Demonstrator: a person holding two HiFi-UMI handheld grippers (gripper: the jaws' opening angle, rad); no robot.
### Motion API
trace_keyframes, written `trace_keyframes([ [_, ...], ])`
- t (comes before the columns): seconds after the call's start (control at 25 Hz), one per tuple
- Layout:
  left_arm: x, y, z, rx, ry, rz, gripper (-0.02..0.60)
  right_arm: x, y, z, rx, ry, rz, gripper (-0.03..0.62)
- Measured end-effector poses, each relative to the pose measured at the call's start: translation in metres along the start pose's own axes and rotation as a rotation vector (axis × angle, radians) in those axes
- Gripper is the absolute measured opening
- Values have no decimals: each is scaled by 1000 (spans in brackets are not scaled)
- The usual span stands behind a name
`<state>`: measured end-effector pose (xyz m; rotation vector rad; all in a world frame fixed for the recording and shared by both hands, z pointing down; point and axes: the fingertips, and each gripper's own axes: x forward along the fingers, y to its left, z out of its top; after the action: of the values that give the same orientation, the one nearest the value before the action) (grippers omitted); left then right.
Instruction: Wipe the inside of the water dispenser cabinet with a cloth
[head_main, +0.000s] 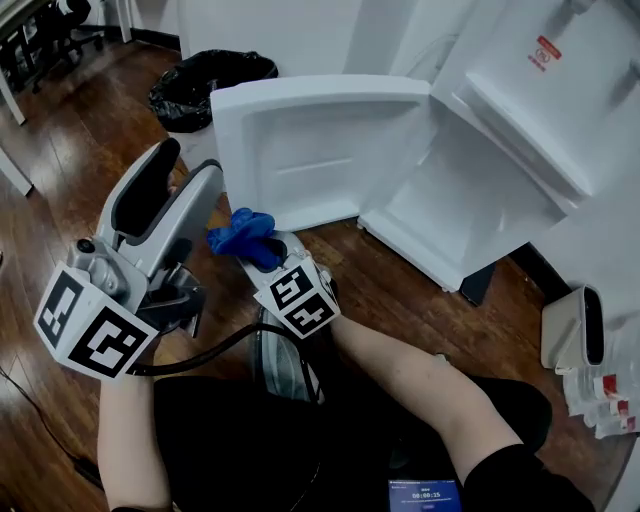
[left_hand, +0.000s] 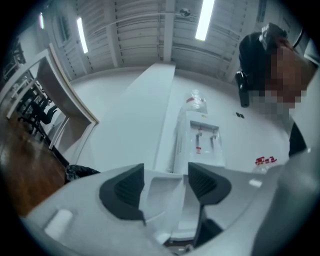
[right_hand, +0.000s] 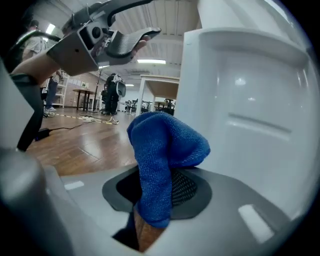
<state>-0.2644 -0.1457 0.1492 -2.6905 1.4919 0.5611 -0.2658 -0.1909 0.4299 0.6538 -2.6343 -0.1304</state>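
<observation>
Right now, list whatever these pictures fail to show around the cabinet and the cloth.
- Head view: water dispenser top, cut off by the upper edge; red label print, too small.
- Head view: right gripper jaws, covered by the blue cloth.

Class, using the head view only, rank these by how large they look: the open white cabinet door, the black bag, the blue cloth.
Largest: cabinet door.
Then: black bag, though it sits farther from the camera.
Smallest: blue cloth.
</observation>
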Motion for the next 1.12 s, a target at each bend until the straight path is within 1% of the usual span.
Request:
trace_keyframes([
  [0.08,2,1,-2,-5,4,-9,278,4,-12,-20,29,-1,-14,124],
  [0.16,4,0,-5,-5,12,-16,278,4,-30,-43,87,1,-47,124],
  [0.24,6,-2,-9,-6,25,-27,278,-3,-59,-66,138,10,-114,124],
  [0.4,12,-4,-18,4,50,-39,278,-31,-123,-106,166,53,-274,124],
  [0.52,12,-1,-26,2,66,-30,278,-58,-163,-122,190,101,-376,124],
  [0.64,11,4,-31,11,87,-1,278,-90,-191,-135,199,144,-463,124],
  [0.76,9,5,-39,6,116,4,276,-117,-203,-135,264,134,-495,124],
  [0.84,7,1,-43,4,136,-13,259,-132,-200,-122,330,96,-477,124],
  [0.92,7,-12,-45,16,160,-60,244,-146,-192,-95,400,35,-412,124],
  [0.96,8,-22,-46,23,174,-96,236,-154,-185,-77,432,0,-358,124],
  [1.04,9,-48,-51,26,208,-193,233,-173,-162,-38,480,-68,-217,124],
  [1.12,9,-79,-60,3,255,-304,233,-198,-134,-1,490,-126,-70,124],
])
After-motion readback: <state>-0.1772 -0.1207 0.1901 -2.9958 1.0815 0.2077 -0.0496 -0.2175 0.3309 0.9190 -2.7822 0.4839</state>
